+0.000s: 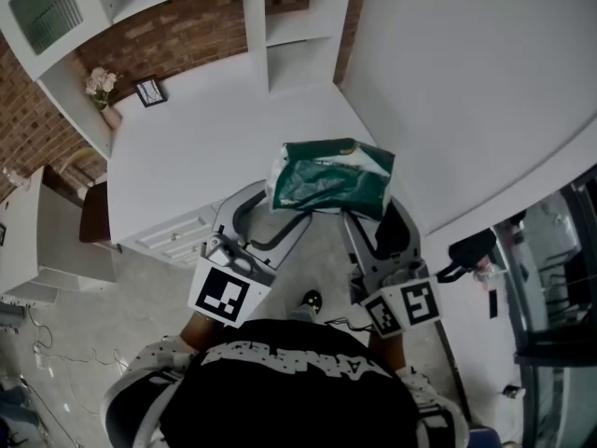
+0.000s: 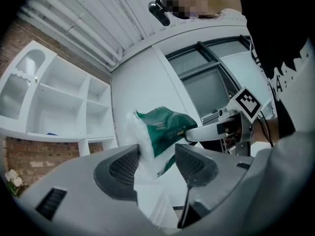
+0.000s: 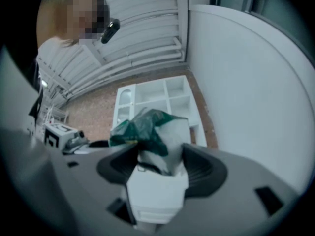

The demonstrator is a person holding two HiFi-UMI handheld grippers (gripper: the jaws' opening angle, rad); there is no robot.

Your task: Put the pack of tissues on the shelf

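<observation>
The green-and-white soft plastic pack of tissues (image 1: 331, 177) hangs in the air between the two tongs, clear of any surface. The left gripper (image 1: 277, 209) has its grey jaws closed on the pack's white end, which the left gripper view shows pinched between the ribbed pads (image 2: 123, 168). The right gripper (image 1: 375, 211) clamps the crumpled green end, and in its own view the wrapper bulges up out of the jaws. The marker cubes (image 1: 224, 295) of both tools sit close to the person's black patterned top (image 1: 289, 390). From above, the pack hovers at the front edge of the white desk (image 1: 187, 147), at the corner where it meets a second white surface (image 1: 466, 82). The white open shelf unit (image 1: 289, 26) stands at the back of the desk against a red brick wall (image 1: 177, 35), well apart from the pack. A small vase of pale flowers (image 1: 101, 90) and a little dark picture frame (image 1: 150, 91) stand at the desk's far left corner.
</observation>
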